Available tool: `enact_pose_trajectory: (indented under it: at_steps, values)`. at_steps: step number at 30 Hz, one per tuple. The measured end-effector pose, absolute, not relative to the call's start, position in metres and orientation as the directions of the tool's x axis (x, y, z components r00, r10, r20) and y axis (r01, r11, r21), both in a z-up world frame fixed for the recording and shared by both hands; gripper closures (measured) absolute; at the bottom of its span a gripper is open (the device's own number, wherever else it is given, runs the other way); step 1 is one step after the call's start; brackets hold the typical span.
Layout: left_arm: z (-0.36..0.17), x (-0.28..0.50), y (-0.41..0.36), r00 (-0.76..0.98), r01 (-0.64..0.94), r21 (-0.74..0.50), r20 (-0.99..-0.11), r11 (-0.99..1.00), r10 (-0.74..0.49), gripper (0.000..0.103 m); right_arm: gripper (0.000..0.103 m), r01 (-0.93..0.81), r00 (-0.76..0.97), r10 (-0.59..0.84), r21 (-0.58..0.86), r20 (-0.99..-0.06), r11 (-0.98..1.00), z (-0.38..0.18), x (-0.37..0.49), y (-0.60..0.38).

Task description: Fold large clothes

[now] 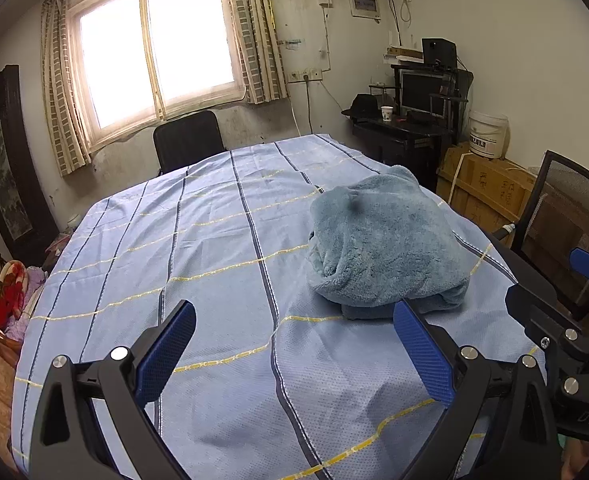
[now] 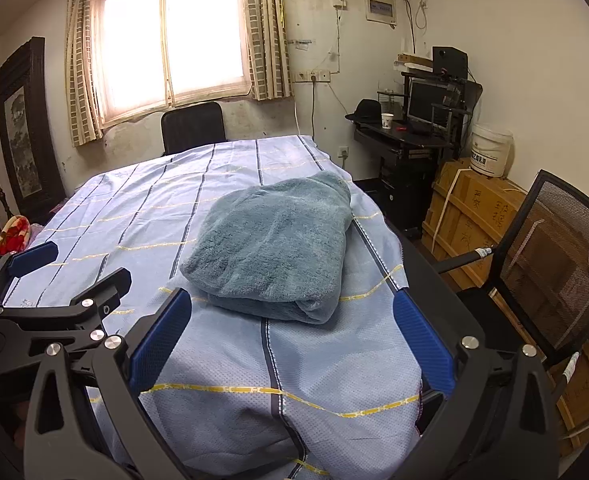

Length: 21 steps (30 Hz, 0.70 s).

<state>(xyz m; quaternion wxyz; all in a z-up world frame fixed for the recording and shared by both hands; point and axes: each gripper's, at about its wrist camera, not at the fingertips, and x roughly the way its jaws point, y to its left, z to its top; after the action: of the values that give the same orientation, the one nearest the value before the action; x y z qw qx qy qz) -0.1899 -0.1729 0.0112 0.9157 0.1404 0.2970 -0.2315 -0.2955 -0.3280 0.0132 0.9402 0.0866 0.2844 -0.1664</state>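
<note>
Fleecy grey-blue garment (image 2: pixel 274 244) lies bundled in a thick folded stack on the striped cloth covering the bench (image 2: pixel 142 200), toward 1 o'clock from the left tool (image 1: pixel 294 344) and at 12 from the right tool (image 2: pixel 292 334). Both tools hang above the cloth with jaws apart, gripping nothing. The folding looks finished or nearly so; any next move calls for squaring the stack's edges. A white bucket (image 2: pixel 490 152), contents hidden, sits on a wooden crate (image 2: pixel 474 208) at 2 o'clock.

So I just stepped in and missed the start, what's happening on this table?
A person is holding a gripper in each hand over a table covered with a striped blue cloth. A fluffy blue-grey garment lies on it, already folded into a compact bundle. The left gripper and right gripper are both open, short of the bundle and holding nothing.
</note>
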Motion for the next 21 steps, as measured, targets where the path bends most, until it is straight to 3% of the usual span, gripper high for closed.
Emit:
enact_pose_trajectory:
  at_steps: [21]
  values:
    - [0.0074,-0.1881,-0.1751,0.693,0.52,0.102,-0.631,0.848,-0.349,0.003,0.005,0.383,0.779,-0.298,0.041,-0.551,0.923,0.0126,-0.2991,-0.3266]
